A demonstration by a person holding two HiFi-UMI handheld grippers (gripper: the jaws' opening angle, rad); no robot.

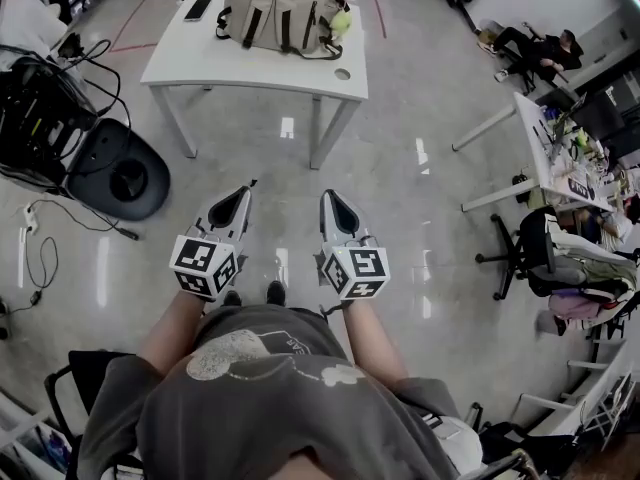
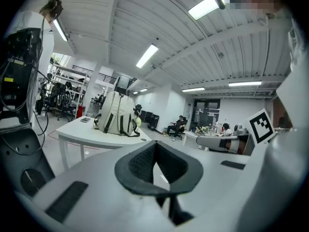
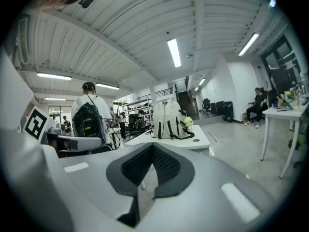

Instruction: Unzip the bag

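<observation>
The bag is a beige backpack (image 1: pixel 283 8) with dark straps and a small green toy on its side, standing upright on a white table (image 1: pixel 200 63) at the far end of the floor. It also shows well ahead as the backpack (image 2: pixel 117 114) in the left gripper view and the backpack (image 3: pixel 169 120) in the right gripper view. My left gripper (image 1: pixel 245 187) and right gripper (image 1: pixel 327 197) are held side by side in front of my body, over the floor and well short of the table. Both are shut, with nothing between the pads.
A dark phone (image 1: pixel 197 9) lies on the table left of the backpack. A black chair (image 1: pixel 118 175) and cables stand at the left. Desks, an office chair (image 1: pixel 520 250) and seated people are at the right. A standing person with a black pack (image 3: pixel 89 119) is at left.
</observation>
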